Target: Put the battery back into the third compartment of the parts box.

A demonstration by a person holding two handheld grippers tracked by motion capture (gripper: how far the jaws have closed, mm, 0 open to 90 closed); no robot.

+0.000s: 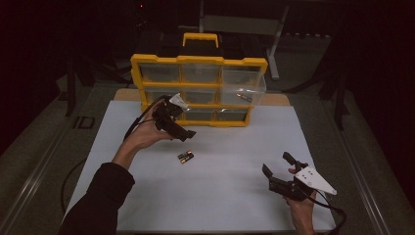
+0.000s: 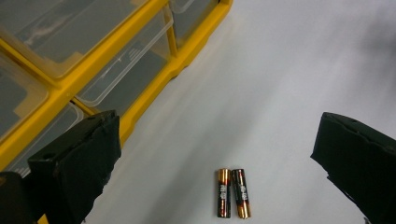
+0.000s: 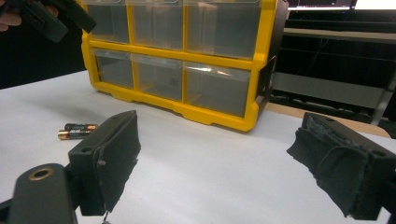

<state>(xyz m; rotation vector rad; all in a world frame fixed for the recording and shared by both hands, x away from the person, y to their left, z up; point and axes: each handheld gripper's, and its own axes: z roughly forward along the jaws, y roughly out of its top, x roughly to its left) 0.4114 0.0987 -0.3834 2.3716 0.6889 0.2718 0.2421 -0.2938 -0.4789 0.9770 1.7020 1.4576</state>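
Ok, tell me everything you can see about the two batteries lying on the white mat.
The two batteries are small cylinders, black along the body with copper-gold ends. They lie flat on the white mat, side by side and touching along their length, with the gold ends pointing opposite ways. They sit in front of the yellow drawer organizer, apart from it. Nothing grips them: the left gripper hangs above them with its jaws open, and the right gripper is off to the side.

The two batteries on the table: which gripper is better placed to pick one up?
Left. The left gripper hangs open above the two batteries, which lie between its jaws; the right gripper is farther off.
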